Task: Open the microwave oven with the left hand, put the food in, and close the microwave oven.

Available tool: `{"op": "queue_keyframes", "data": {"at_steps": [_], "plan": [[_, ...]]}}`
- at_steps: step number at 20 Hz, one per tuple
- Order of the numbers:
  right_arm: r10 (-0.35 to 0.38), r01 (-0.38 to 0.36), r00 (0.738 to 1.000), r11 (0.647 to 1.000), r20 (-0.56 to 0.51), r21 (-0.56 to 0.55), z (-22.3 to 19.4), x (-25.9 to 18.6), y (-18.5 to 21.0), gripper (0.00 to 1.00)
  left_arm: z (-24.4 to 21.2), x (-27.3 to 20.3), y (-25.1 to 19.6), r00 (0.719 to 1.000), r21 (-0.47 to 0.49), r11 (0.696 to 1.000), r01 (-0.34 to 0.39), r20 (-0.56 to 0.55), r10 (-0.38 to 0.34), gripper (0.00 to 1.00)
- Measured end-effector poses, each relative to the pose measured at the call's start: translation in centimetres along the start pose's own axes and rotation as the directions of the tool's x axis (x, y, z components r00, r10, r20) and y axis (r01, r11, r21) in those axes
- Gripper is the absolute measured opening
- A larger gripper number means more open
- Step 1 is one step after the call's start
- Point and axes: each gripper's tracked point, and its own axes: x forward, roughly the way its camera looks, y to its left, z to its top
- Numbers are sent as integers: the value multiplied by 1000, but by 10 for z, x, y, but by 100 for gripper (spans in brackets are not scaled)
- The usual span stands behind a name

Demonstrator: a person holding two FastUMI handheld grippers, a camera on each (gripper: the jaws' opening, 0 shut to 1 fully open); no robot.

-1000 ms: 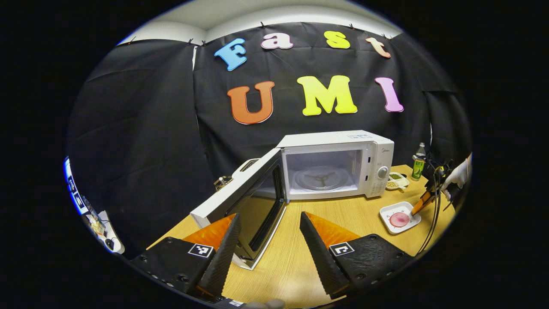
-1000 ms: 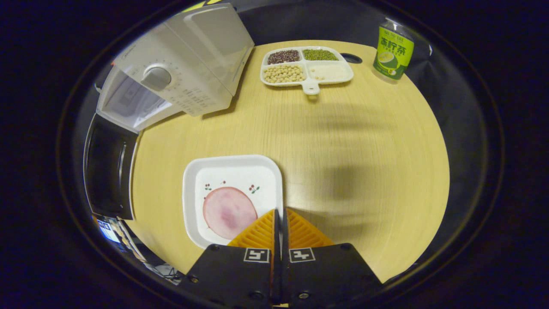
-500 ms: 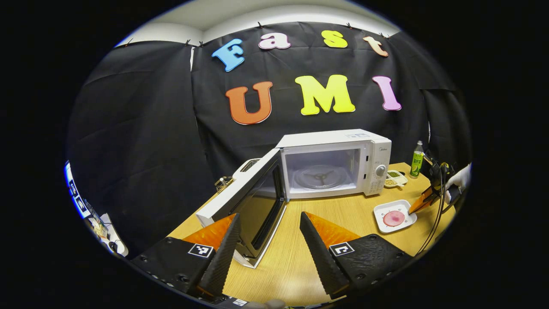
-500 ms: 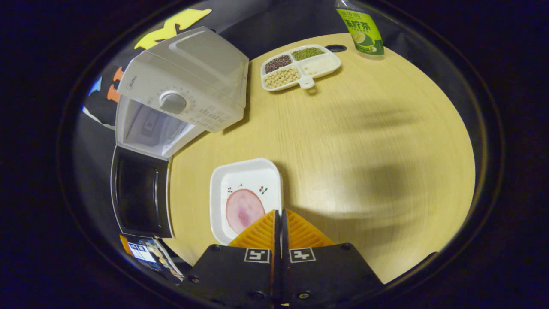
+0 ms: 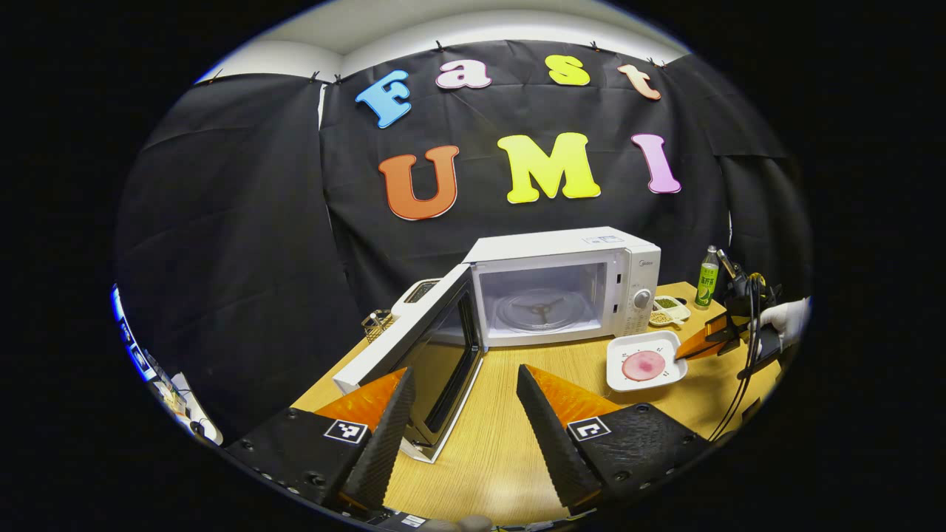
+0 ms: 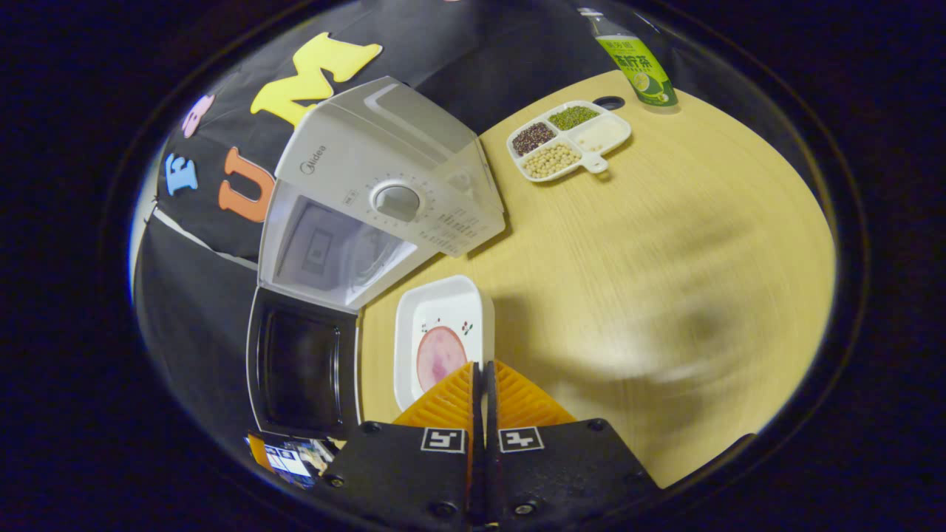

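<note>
The white microwave [image 5: 565, 284] stands at the back of the table with its door [image 5: 436, 347] swung wide to the left and its glass turntable bare. My left gripper [image 5: 465, 373] is open, its fingers astride the door's lower edge without touching it. A white square plate [image 5: 643, 360] bearing a pink slice of food [image 5: 644, 365] hangs in front of the microwave's control panel. My right gripper [image 6: 482, 366] is shut on the plate's [image 6: 443, 336] near rim, and the right gripper view looks down on the food [image 6: 441, 353] beside the open cavity [image 6: 332, 251].
A divided tray of beans [image 6: 569, 137] and a green bottle [image 6: 635, 63] stand to the right of the microwave, toward the table's [image 6: 665, 258] far edge. A gloved hand [image 5: 787, 318] holds the right gripper at the table's right side.
The right gripper has carried the plate up off the table and leftwards, closer to the microwave's opening. The left gripper has drawn back slightly and stays open.
</note>
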Motion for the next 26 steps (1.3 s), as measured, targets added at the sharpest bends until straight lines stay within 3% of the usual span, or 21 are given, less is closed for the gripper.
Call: {"op": "queue_keyframes", "data": {"at_steps": [5, 7, 12, 13, 14, 18, 22, 26], "plan": [[103, -112, 988, 991, 118, 69, 2, 17, 57, 0, 15, -6, -2, 1000, -10, 1000, 10, 15, -9, 83], [129, -151, 973, 982, 190, 109, 5, 24, 80, 4, 18, -7, -2, 1000, -6, 1000, 26, 18, -26, 83], [188, -249, 924, 956, 332, 153, 2, 51, 138, 0, 11, -8, 4, 998, 6, 998, 61, 5, -61, 83], [195, -271, 911, 947, 363, 171, 2, 60, 148, 4, 6, -9, 7, 998, 11, 998, 62, -4, -62, 83], [192, -281, 905, 940, 379, 195, 0, 70, 155, 0, 2, -10, 10, 998, 12, 998, 64, -11, -64, 83], [165, -318, 874, 905, 456, 281, 5, 111, 176, 3, -14, -14, 24, 998, 31, 998, 61, -31, -61, 83], [130, -333, 836, 893, 533, 305, 16, 137, 194, 4, -21, -11, 41, 998, 37, 998, 52, -39, -51, 83], [95, -336, 815, 881, 571, 333, 37, 165, 199, 0, -18, -4, 51, 999, 21, 999, 38, -17, -37, 83]]}}
